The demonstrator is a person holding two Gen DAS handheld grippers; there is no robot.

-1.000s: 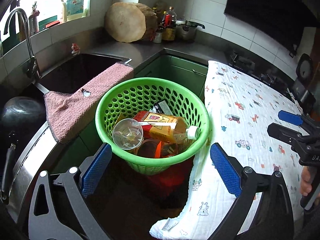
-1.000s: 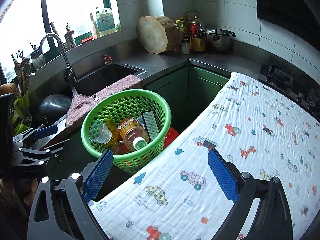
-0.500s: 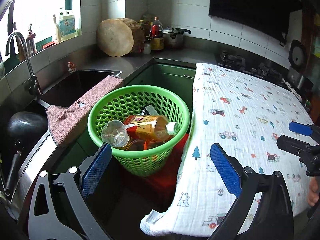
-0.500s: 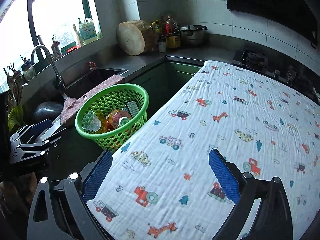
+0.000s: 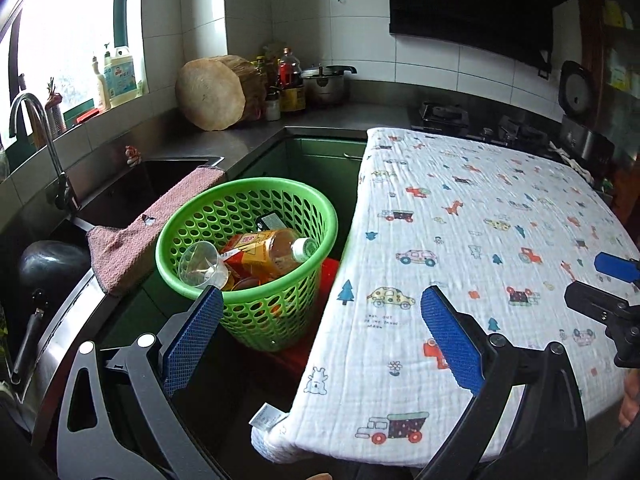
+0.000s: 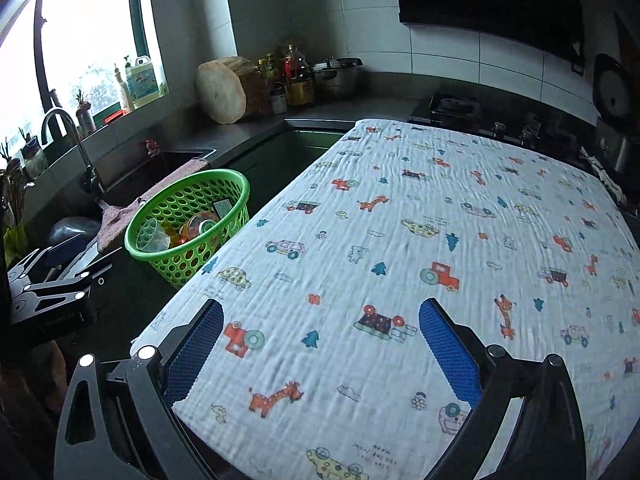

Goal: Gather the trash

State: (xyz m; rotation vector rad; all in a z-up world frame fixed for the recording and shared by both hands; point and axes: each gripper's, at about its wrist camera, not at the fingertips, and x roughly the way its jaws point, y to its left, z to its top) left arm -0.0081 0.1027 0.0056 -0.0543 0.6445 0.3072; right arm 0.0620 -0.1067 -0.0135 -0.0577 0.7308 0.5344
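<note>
Both the left gripper [image 5: 320,338] and right gripper [image 6: 320,344] stand spread and empty. The green perforated plastic basket [image 5: 256,312], beside the printed cloth-covered table [image 5: 500,216], already holds a clear plastic cup [image 5: 200,262] and amber plastic bottle [image 5: 276,248]. This trash looks light, smooth and crushable, so I would take the bottle round its neck.

Daylight pours from the window [image 5: 72,32] far left of the jaws, blown out to white glare. The space below the jaws lies in deep shadow. Fisheye bending curves every edge, and the patterned cloth [image 6: 420,264] between the right jaws looks slightly blurred.
</note>
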